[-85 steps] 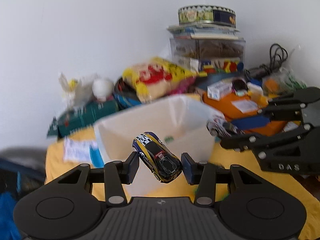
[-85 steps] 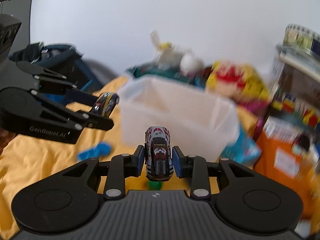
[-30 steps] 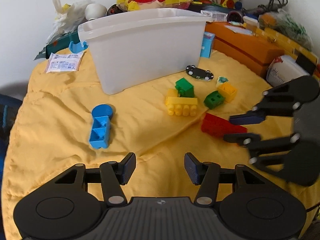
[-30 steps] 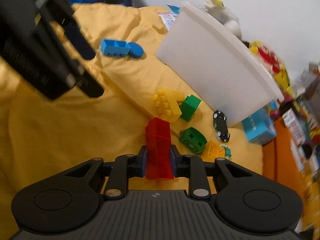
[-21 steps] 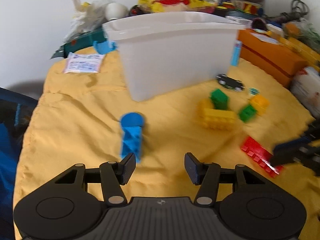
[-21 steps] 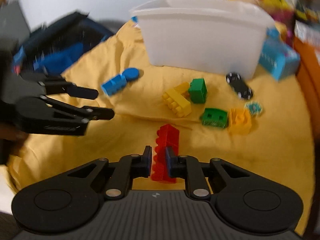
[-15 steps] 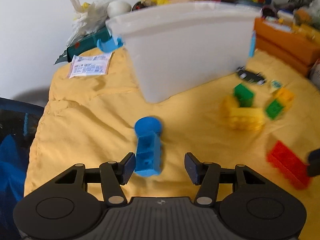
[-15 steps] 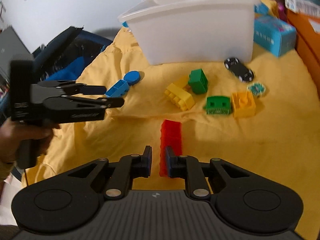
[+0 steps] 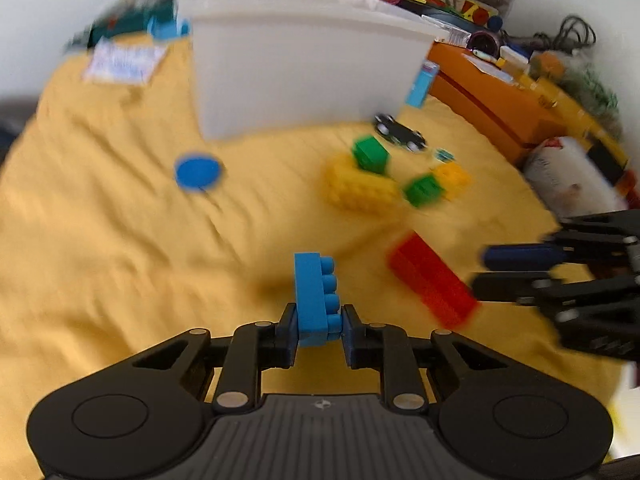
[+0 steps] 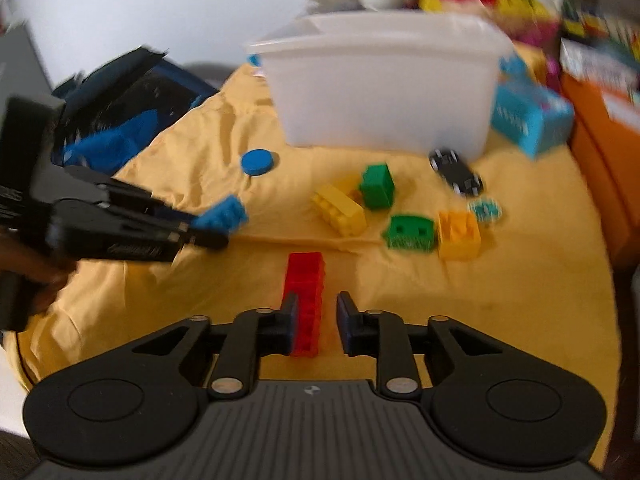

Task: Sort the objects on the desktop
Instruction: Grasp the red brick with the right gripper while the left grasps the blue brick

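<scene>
My left gripper (image 9: 319, 330) is shut on a blue brick (image 9: 316, 298) and holds it above the yellow cloth; it also shows in the right wrist view (image 10: 222, 213). My right gripper (image 10: 313, 326) stands partly open around a red brick (image 10: 306, 292) that lies on the cloth, touching the left finger, with a gap to the right finger. The red brick also shows in the left wrist view (image 9: 432, 278). A white plastic bin (image 9: 304, 64) stands at the back of the cloth.
On the cloth lie a blue disc (image 10: 258, 161), a yellow brick (image 10: 340, 210), two green bricks (image 10: 376, 186), an orange brick (image 10: 458, 234) and a black toy car (image 10: 456, 172). A teal box (image 10: 528, 114) and orange boxes (image 9: 492, 100) stand to the right.
My left gripper closed on the blue brick and lifted it away from the blue disc. My right gripper opened a little around the red brick.
</scene>
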A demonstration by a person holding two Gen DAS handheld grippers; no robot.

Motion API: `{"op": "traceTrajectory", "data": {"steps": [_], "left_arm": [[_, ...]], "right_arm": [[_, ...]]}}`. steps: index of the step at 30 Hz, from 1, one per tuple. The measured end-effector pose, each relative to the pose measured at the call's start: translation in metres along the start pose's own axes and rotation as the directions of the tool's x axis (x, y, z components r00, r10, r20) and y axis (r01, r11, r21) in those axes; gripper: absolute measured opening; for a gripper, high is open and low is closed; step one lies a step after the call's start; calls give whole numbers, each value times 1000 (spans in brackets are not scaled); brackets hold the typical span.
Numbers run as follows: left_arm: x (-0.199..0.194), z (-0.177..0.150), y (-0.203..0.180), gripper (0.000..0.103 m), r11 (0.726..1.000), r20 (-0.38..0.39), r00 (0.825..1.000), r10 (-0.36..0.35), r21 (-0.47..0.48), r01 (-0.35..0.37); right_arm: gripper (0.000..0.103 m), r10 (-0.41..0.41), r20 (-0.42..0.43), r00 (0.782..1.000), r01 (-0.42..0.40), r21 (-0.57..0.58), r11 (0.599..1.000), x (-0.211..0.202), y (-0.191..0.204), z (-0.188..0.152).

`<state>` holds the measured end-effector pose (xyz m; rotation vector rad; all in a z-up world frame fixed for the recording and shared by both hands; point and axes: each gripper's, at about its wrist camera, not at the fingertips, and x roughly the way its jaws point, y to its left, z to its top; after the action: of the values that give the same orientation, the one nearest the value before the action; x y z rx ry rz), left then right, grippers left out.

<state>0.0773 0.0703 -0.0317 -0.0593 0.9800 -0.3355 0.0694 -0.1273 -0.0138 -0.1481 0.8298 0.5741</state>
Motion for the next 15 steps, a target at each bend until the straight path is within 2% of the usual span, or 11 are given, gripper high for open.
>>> {"op": "traceTrajectory", "data": {"steps": [3,6,8,11,13,14,15], "left_arm": [[-1,-15,-10,25,1000,4,1000,4,-10,-4],[-3,-19,-16,25,1000,18,1000,18,9,-18],[-3,-19,-19,25,999,26,999,32,27,-32],[-1,-20,-20,25,999,30,999,44,24,-45],[-1,-21,-23,28,998,33,998,58,31,-59],[-2,-21,-24,31,998,35,998,61,33,-62],[-3,-22,-25,36,997,38,997,64,33,-66]], "right_arm": [[29,-6,4,1000,6,-103,995,5,19,-3],[46,-77,11,997,78,-173,982,15,34,-5],[49,-102,12,995,102,-221,970,23,41,-6],[46,-126,1,992,120,-303,945,33,50,-12],[42,-182,15,983,175,-365,914,38,56,-16],[34,-196,3,981,183,-373,910,41,54,-17],[31,-195,-10,981,179,-358,917,41,52,-18]]}}
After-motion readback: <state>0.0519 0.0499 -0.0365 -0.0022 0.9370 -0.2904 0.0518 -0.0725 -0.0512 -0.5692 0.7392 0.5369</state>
